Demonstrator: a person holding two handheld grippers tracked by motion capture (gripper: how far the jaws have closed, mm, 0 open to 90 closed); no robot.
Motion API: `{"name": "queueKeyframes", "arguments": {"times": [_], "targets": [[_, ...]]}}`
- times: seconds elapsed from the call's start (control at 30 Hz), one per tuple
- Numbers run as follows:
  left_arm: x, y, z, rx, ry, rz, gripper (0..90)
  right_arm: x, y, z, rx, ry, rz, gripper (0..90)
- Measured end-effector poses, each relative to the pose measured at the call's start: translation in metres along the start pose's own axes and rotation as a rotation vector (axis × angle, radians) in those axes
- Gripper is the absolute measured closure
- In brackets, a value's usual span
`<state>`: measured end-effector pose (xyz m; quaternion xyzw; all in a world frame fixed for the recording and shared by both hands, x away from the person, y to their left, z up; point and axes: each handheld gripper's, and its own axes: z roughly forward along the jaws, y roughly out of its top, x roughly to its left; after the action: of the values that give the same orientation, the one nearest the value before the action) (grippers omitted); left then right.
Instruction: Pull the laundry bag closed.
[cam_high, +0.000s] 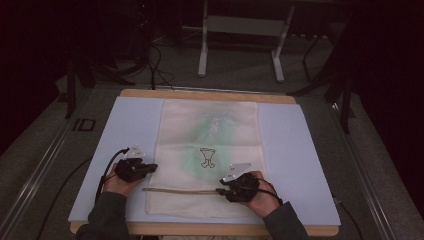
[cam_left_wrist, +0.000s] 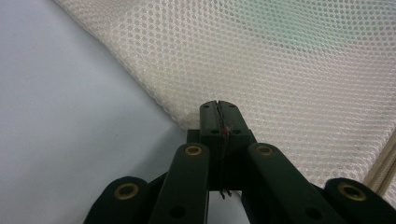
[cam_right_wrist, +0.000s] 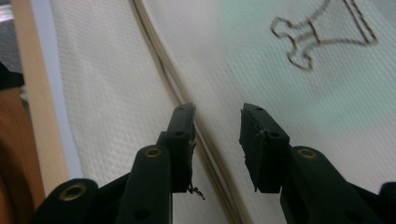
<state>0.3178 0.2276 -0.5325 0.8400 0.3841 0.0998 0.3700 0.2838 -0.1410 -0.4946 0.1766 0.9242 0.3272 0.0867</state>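
Left gripper (cam_left_wrist: 218, 109) sits with jaws pressed together at the mesh bag's (cam_high: 210, 145) near edge, and whether any mesh is caught between them I can't tell. Right gripper (cam_right_wrist: 217, 123) hangs spread, straddling the zipper (cam_right_wrist: 163, 60) that runs on ahead of it. Looks like a zipper job; the next move likely calls for closing on the pull, but the pull itself is nowhere I can make out. The green contents under the mesh are blurry.

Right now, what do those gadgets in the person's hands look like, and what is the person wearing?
Both the left gripper and the right gripper are black, with two flat-tipped jaws on hinged links with brass-coloured rivets. Each carries a grey three-cornered plate on top and trails a black cable. The person's sleeves are dark grey.
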Motion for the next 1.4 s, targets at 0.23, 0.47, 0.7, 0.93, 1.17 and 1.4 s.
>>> {"name": "queueKeyframes", "arguments": {"times": [0.23, 0.47, 0.7, 0.93, 1.17, 1.4], "targets": [[0.002, 0.000, 0.000, 0.003, -0.014, -0.008, 89.7, 0.008, 0.016, 0.016, -0.001, 0.037, -0.030, 63.3], [0.002, 0.000, 0.000, 0.007, -0.016, -0.003, 89.7, 0.019, 0.032, 0.034, 0.004, 0.062, -0.081, 64.0], [0.003, 0.000, 0.000, 0.008, -0.021, -0.005, 89.7, 0.030, 0.048, 0.049, -0.005, 0.096, -0.119, 66.8], [0.004, 0.000, 0.000, 0.009, -0.024, -0.008, 89.6, 0.037, 0.064, 0.063, -0.015, 0.124, -0.137, 67.6], [0.004, 0.000, 0.000, 0.008, -0.026, -0.011, 89.6, 0.045, 0.078, 0.075, -0.031, 0.135, -0.157, 66.1], [0.003, 0.001, 0.000, 0.009, -0.023, -0.008, 89.6, 0.051, 0.089, 0.091, -0.048, 0.157, -0.153, 71.0]]}}
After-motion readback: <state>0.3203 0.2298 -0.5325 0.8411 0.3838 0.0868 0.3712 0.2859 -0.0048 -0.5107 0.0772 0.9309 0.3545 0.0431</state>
